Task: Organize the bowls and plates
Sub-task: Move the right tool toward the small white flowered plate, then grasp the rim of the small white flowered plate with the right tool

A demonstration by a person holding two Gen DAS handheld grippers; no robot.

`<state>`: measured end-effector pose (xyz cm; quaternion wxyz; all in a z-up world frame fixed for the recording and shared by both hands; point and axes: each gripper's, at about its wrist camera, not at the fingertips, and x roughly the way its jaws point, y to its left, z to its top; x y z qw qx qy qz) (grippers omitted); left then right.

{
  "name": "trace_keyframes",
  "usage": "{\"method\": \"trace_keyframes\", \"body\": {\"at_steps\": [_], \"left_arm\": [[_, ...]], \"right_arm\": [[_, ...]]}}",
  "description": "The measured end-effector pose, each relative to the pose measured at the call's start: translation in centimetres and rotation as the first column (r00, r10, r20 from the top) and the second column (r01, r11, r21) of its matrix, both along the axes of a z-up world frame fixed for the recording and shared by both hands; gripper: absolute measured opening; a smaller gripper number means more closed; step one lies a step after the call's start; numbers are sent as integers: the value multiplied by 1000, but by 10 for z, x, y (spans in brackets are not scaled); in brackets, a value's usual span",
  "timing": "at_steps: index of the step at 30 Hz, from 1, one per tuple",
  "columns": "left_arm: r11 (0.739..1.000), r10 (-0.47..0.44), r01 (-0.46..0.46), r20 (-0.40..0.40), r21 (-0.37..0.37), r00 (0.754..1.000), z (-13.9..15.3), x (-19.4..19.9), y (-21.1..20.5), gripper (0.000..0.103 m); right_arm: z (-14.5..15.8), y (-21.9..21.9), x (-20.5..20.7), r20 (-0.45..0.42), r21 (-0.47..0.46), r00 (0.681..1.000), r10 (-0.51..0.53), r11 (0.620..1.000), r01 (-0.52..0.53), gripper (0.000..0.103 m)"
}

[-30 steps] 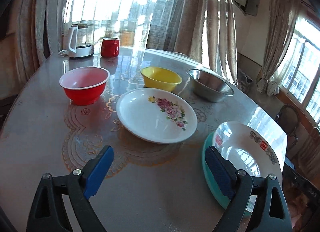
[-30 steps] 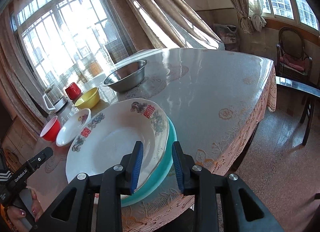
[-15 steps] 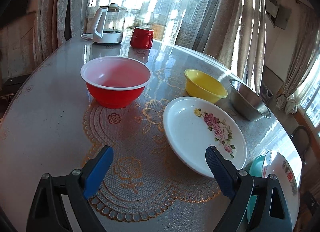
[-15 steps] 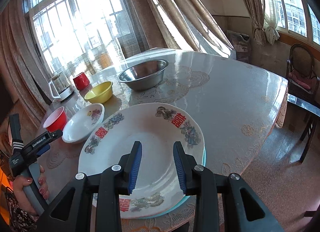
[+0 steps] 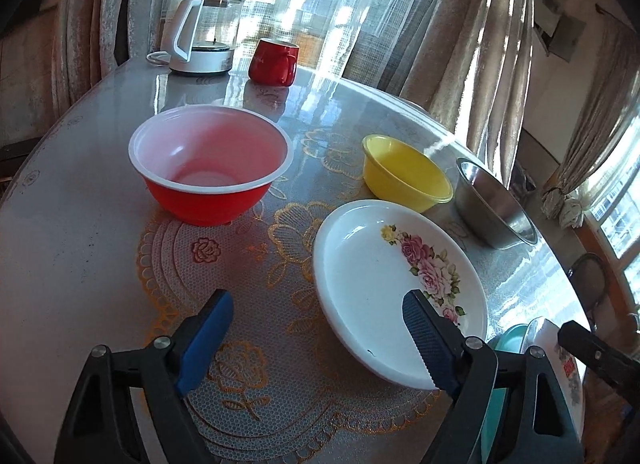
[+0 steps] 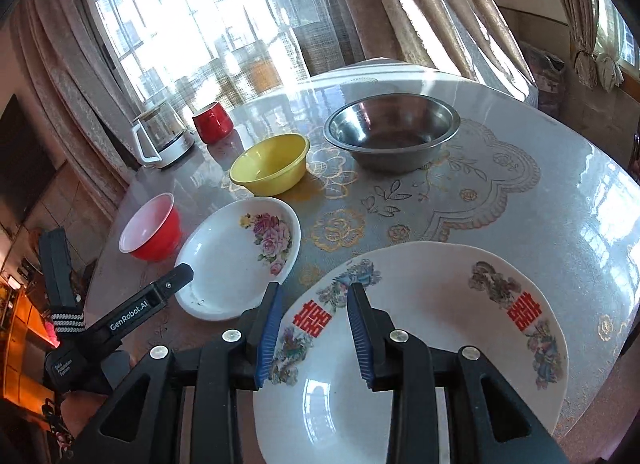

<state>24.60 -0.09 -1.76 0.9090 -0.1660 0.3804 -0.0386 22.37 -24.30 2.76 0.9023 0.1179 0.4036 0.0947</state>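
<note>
Blue-padded and spread wide, the left gripper (image 5: 318, 332) hangs low over the lace-patterned table (image 5: 80, 248) with nothing between its fingers; its right finger overlaps the near rim of the white rose plate (image 5: 384, 276), while its left finger sits over bare tablecloth. Ahead and to the left of that claw stands the red bowl (image 5: 210, 173), upright, white inside, well apart from the fingers. Beyond the rose plate sits the yellow bowl (image 5: 406, 171), just beside the plate's far rim, and the steel bowl (image 5: 494, 205) lies to its right. At the back of the table are a glass kettle (image 5: 200, 37) and a red mug (image 5: 274, 61). The right gripper (image 6: 314, 334) is set at a narrow gap, parted but gripping nothing, its fingers hovering over the near-left part of the big white plate with red characters (image 6: 440, 328); whether the pads touch the plate's rim cannot be told. In the left wrist view a teal plate (image 5: 512, 338) peeks out beneath that big plate at the table's right edge.
</note>
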Motion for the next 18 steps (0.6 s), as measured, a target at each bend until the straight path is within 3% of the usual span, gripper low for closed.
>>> {"method": "trace_keyframes", "body": {"at_steps": [2,5,18], "left_arm": [[1000,-20,20,4,-3,1000,0,2,1,84],[999,-42,41,-32,-30,999,-6,7,1,72],[997,-81,81,-48,4,996,-11,9,-7,71]], "right_arm": [[3,10,12,11,-25,1000,19,999,-19,34],[2,22,30,-6,-60,999,39,997,-39,34],[-33,40,83,-169,-106,984,53,992,-71,34]]}}
